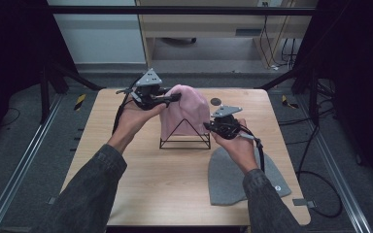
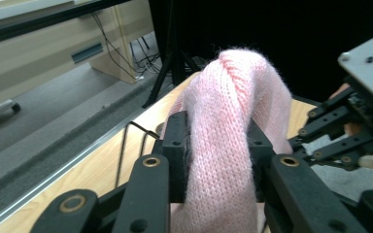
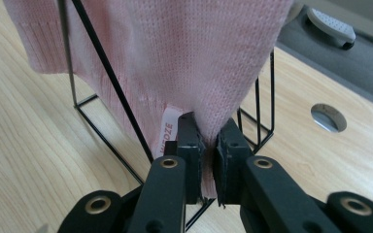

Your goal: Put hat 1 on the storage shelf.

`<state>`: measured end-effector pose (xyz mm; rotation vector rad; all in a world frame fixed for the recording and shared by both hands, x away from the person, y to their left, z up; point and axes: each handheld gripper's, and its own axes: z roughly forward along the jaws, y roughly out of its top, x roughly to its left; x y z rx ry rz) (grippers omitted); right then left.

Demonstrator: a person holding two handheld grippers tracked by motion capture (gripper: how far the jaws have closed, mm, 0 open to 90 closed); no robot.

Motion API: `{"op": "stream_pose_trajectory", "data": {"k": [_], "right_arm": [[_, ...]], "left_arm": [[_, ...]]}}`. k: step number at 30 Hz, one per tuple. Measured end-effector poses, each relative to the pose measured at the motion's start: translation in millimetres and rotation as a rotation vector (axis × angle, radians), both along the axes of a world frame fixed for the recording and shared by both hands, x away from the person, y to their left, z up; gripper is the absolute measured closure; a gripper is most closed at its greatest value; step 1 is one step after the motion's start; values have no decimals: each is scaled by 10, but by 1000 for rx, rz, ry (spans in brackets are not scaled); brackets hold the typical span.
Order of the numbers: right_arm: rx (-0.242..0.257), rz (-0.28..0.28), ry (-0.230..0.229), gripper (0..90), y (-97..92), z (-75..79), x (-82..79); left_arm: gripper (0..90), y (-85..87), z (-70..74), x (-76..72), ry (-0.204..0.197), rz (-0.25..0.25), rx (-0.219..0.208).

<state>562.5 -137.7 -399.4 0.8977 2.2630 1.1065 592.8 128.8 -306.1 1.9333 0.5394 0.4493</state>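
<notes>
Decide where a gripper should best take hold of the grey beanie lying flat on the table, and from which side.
Grip the grey beanie at its straight bottom hem, coming from the near table edge. It lies flat, so a low, level pinch on that edge catches both layers; the rounded crown offers no edge.

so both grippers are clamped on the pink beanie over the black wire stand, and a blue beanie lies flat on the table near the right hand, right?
Not quite: the flat beanie is grey, not blue, as the high view shows. The rest holds: left gripper and right gripper both pinch the pink beanie over the wire stand.
</notes>
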Motion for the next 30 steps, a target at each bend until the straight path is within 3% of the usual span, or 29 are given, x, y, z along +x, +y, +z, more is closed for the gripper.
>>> {"op": "stream_pose_trajectory", "data": {"k": [5, 10, 15, 21, 26, 30], "right_arm": [[4, -10, 37, 794, -32, -107, 2], [12, -39, 48, 547, -204, -124, -134], [2, -90, 42, 473, -420, -135, -228], [-26, -144, 77, 434, -723, -155, -297], [-52, -191, 125, 387, -930, -232, -286], [-63, -221, 177, 329, -1049, -313, -275]], "left_arm": [[708, -51, -108, -40, 35, -13, 8], [713, -101, -200, -68, 60, -20, 40], [710, -137, -286, -107, 88, -22, 55], [670, -77, -329, -105, 121, -13, 29], [575, -57, -360, -113, 126, 8, 39], [469, -17, -358, -155, 118, 22, 13]]}}
